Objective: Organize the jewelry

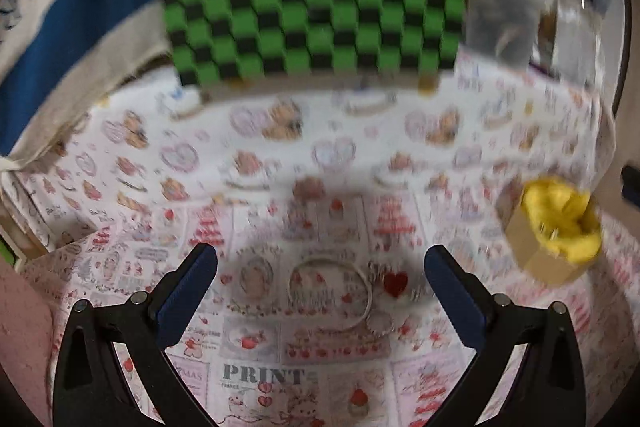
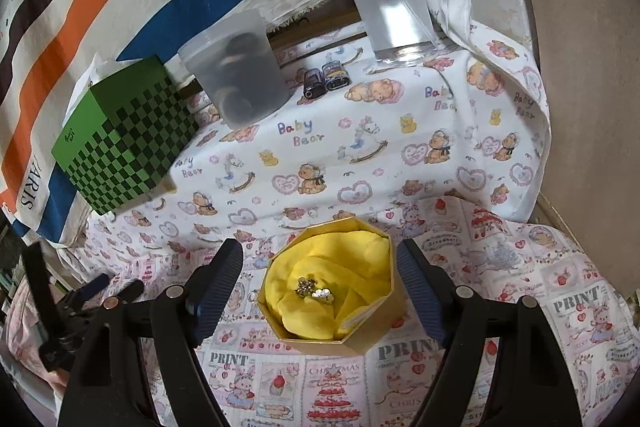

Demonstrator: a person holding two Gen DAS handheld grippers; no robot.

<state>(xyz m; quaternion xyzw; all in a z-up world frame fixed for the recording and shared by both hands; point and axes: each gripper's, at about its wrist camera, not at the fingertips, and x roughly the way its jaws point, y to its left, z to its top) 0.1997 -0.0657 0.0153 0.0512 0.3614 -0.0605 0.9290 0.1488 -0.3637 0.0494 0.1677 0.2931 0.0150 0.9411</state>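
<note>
Left gripper (image 1: 320,267), jaws apart, frames the bangle (image 1: 330,293) lying flat; right gripper (image 2: 318,273), apart, straddles the gold box (image 2: 360,341).

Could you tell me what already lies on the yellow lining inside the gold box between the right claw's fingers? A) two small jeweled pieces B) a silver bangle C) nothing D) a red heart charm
A: two small jeweled pieces rest side by side on the yellow lining of the gold box.

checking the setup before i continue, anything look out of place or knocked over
Nothing looks spilled or knocked over. A bangle and small pieces still lie loose on the cloth, outside the gold box, which stands upright.
</note>
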